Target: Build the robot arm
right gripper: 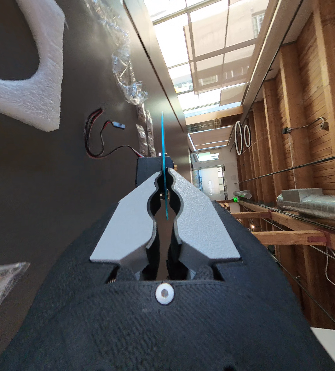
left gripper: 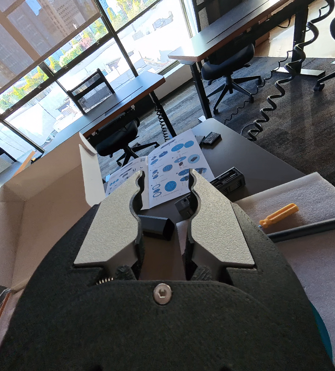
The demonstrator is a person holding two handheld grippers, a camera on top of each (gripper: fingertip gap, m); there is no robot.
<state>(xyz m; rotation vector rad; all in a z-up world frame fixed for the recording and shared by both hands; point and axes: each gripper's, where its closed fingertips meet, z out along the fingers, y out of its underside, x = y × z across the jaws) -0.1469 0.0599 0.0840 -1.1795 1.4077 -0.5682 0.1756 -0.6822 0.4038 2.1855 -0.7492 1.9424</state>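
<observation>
My left gripper (left gripper: pixel 166 174) is open and empty, held above the dark table (left gripper: pixel 253 160). Below its jaws lie a small black rectangular tube (left gripper: pixel 156 226) and an open instruction booklet (left gripper: pixel 172 166) with blue diagrams. My right gripper (right gripper: pixel 165 172) is shut on a thin blue disc (right gripper: pixel 163 140), seen edge-on. A black servo-like block (right gripper: pixel 148 170) sits against the disc's left face. Red and black wires (right gripper: pixel 94 140) run from the block to a small connector (right gripper: pixel 118 126) over the table (right gripper: pixel 42 200).
An open cardboard box (left gripper: pixel 42 210) stands at the left. A white foam sheet (left gripper: pixel 313 261) at the right carries an orange-handled screwdriver (left gripper: pixel 279 214) and a black rod (left gripper: pixel 307 228). A black bit case (left gripper: pixel 228 180) lies beyond. White foam (right gripper: pixel 32 90) and plastic bags (right gripper: pixel 128 80) lie on the table. Left tips to right tips: about 85 cm. The black bit case (left gripper: pixel 228 180) sits 25 cm or so from the ends of my left fingers.
</observation>
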